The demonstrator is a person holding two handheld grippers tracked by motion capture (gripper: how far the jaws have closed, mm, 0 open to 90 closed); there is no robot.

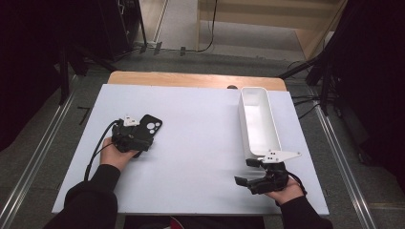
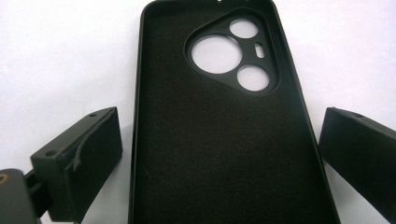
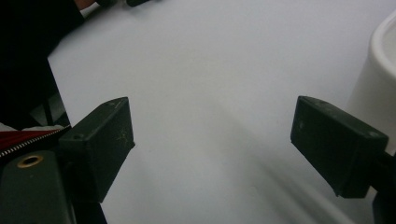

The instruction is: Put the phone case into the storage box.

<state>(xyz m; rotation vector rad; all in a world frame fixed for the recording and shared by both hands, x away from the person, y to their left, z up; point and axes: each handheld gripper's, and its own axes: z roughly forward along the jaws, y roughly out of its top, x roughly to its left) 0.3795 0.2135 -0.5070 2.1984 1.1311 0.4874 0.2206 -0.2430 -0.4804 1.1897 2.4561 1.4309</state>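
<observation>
The phone case (image 2: 224, 140) is lying open side up on the white tabletop (image 1: 191, 157), sitting between the spread jaws of the left claw (image 2: 219, 154), which is straddling its lower half with a gap on each side and gripping nothing yet. To take it well, the left claw is probably needing to stay centred and low, closing evenly on the two long rims so the soft shell is not twisting or skidding forward. The right claw (image 3: 212, 144) is idling wide and empty over bare tabletop, with the white bin (image 1: 260, 119) just beyond it.
</observation>
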